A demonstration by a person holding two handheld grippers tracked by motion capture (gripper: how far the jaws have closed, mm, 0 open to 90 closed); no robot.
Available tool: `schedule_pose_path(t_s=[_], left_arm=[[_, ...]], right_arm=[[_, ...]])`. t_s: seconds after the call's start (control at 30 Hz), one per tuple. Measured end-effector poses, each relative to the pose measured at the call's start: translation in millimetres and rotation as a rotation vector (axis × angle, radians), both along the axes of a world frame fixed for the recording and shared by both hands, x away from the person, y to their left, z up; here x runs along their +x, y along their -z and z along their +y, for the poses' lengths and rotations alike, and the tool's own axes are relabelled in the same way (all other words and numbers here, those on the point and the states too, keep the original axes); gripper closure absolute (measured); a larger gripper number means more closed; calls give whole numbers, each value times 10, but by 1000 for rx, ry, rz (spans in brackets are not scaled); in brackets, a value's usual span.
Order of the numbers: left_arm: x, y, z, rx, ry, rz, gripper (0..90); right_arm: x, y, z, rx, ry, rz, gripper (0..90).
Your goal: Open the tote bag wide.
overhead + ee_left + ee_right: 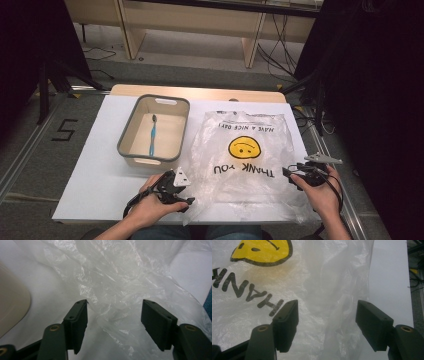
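Observation:
A clear plastic bag [245, 155] with a yellow smiley face [244, 147] and "THANK YOU" printed on it lies flat on the white table [100, 165]. My left gripper [189, 193] is at the bag's near left corner. Its jaws stand open, and crumpled plastic [112, 285] rises between them [113, 315] without the pads pressing it. My right gripper [289, 176] is at the bag's right side and points left. It is open [327, 315] and straddles the bag's film [324, 277] close to its right edge.
A beige bin with a grey rim [127, 135] stands left of the bag and holds a blue toothbrush [152, 135]. Its rounded corner [12, 307] sits close to the left gripper. The table's right edge [409, 290] runs just past the bag.

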State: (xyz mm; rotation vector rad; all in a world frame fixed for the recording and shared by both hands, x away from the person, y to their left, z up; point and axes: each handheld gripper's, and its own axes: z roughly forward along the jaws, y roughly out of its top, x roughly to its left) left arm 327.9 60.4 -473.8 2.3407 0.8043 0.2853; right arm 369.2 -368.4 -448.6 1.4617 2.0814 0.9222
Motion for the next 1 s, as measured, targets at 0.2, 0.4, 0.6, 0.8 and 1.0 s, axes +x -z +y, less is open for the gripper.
schedule_pose_path(t_s=[0.2,0.4,0.6,0.8,1.0], left_arm=[[42,64,-55,27,5,24,498],[85,48,-71,34,-8,42,636],[135,32,-115,75,-30,23,842],[206,21,-212,174,-50,-84,886],[334,-50,-266,229,-115,-190,886]], right_arm=[[1,30,-26,-18,8,64,451],[1,49,-36,-6,-21,141,657],[-12,36,-36,9,-27,184,843],[-46,12,-31,30,-22,214,899],[-74,-7,-17,51,-28,224,899]])
